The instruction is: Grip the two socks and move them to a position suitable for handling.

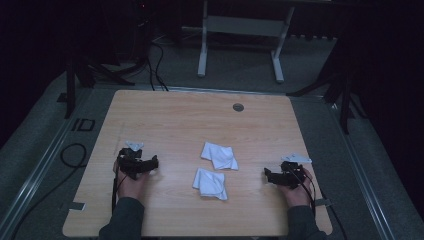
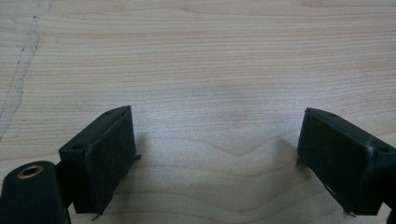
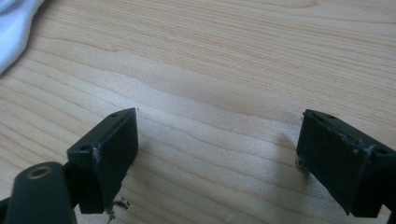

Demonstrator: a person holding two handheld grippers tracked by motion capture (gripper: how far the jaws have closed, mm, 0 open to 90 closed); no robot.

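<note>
High view showed me both forearms coming in from the near edge of the wooden table [image 1: 175,115], each hand resting low on the boards and well apart. My left gripper [image 1: 152,163] sat near the left side, pointing inward toward the middle; my right gripper [image 1: 266,174] sat near the right side, pointing inward as well. Between them lay two crumpled white cloths: the far cloth [image 1: 219,155] and the near cloth [image 1: 210,183], close together but, as far as I could tell, not quite touching.

Left gripper view gave me its jaws spread wide over bare wood, nothing between them. Right gripper view showed the same wide gap, also empty, with a corner of white cloth [image 3: 16,28] at the upper left, well clear of the jaws.
</note>
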